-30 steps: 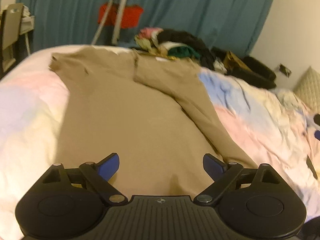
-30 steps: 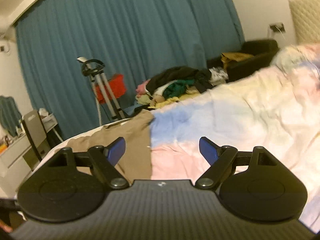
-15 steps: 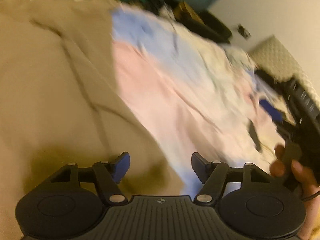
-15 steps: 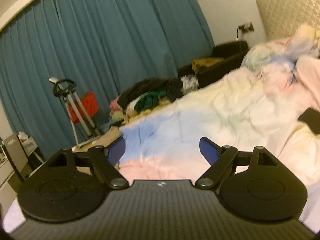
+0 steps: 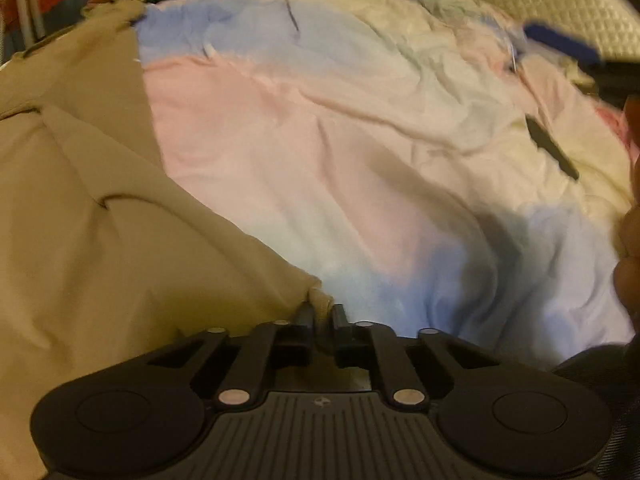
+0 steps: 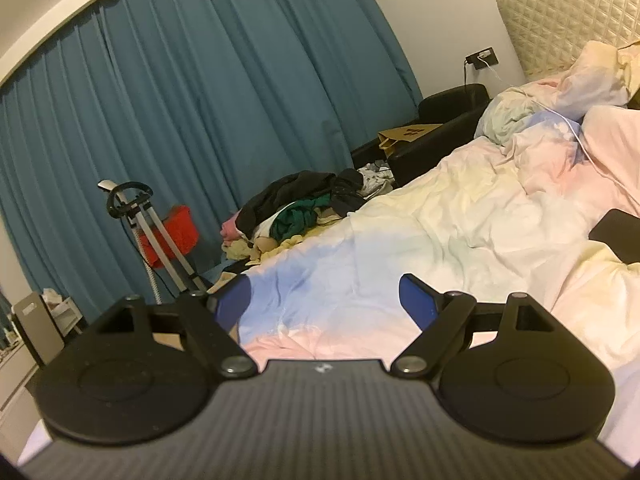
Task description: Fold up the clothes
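Note:
A tan shirt [image 5: 92, 220] lies spread on the pastel bedcover [image 5: 360, 140], filling the left half of the left wrist view. My left gripper [image 5: 320, 314] is shut on the shirt's near right hem corner, and a tuft of tan cloth stands up between the jaws. My right gripper [image 6: 324, 302] is open and empty, held above the bedcover [image 6: 440, 216], with blue fingertips [image 6: 414, 300] wide apart. It also shows blurred at the upper right of the left wrist view [image 5: 560, 46]. Only a sliver of the shirt [image 6: 168, 338] shows in the right wrist view.
A pile of mixed clothes [image 6: 304, 208] lies at the bed's far edge before a teal curtain [image 6: 200, 120]. A garment steamer stand [image 6: 148, 228] is at left. A dark phone [image 6: 618, 234] lies on the cover at right, and a dark strip [image 5: 552, 152] too.
My left gripper swung right along the shirt's lower edge and shut on its hem corner. My right gripper turned right, away from the shirt, and stayed open.

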A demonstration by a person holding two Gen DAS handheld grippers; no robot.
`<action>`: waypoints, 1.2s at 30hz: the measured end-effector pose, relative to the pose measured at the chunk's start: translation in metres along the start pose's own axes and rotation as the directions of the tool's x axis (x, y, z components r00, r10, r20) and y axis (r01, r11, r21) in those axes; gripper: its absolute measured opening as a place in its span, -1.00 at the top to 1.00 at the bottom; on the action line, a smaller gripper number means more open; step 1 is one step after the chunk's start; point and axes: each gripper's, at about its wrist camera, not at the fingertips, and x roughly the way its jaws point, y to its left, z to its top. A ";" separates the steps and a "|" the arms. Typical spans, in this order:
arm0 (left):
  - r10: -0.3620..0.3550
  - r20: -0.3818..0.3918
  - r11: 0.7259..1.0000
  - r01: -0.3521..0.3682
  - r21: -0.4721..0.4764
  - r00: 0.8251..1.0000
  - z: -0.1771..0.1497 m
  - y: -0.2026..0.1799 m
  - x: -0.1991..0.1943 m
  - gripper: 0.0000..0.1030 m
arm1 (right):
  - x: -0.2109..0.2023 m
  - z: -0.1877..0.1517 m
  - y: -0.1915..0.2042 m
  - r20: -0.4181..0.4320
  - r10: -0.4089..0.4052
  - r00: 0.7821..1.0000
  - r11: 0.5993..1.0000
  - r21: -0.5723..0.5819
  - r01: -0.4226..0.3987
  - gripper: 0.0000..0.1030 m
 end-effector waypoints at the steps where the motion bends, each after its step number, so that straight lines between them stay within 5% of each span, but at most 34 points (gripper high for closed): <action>1: -0.009 0.022 1.000 0.009 -0.016 1.000 -0.001 0.005 -0.011 0.86 | -0.001 0.000 -0.001 0.000 -0.002 1.000 1.000 0.008 0.002 -0.61; 9: -0.095 0.208 0.966 0.141 -0.219 0.973 -0.045 0.070 -0.131 0.87 | 0.000 -0.005 0.009 -0.031 0.027 0.999 1.000 0.004 -0.027 -0.62; 17: -0.134 0.136 0.845 0.185 -0.502 0.982 -0.101 0.149 -0.134 0.82 | 0.015 -0.027 0.040 -0.200 0.088 0.976 0.991 -0.077 -0.106 -0.61; 20: -0.216 0.139 0.776 0.256 -0.577 0.966 -0.104 0.166 -0.119 0.50 | 0.024 -0.036 0.043 -0.279 0.108 0.954 0.991 -0.047 -0.126 -0.61; 22: -0.206 0.142 0.776 0.250 -0.579 0.968 -0.099 0.170 -0.112 0.21 | 0.027 -0.040 0.046 -0.303 0.097 0.948 0.992 -0.048 -0.116 -0.61; 25: -0.203 0.139 0.780 0.246 -0.575 0.969 -0.092 0.172 -0.102 0.16 | 0.031 -0.047 0.053 -0.325 0.072 0.943 0.992 -0.076 -0.102 -0.61; 28: -0.169 0.124 0.810 0.209 -0.548 0.978 -0.087 0.168 -0.097 0.55 | 0.033 -0.053 0.059 -0.342 0.057 0.938 0.990 -0.104 -0.098 -0.61; 29: -0.153 0.120 0.828 0.193 -0.527 0.981 -0.086 0.166 -0.097 0.96 | 0.034 -0.054 0.061 -0.347 0.056 0.936 0.989 -0.110 -0.100 -0.61; 36: -0.011 0.162 0.883 0.085 -0.462 0.987 -0.098 0.160 -0.115 0.94 | 0.030 -0.062 0.070 -0.363 0.065 0.929 0.981 -0.146 -0.126 -0.60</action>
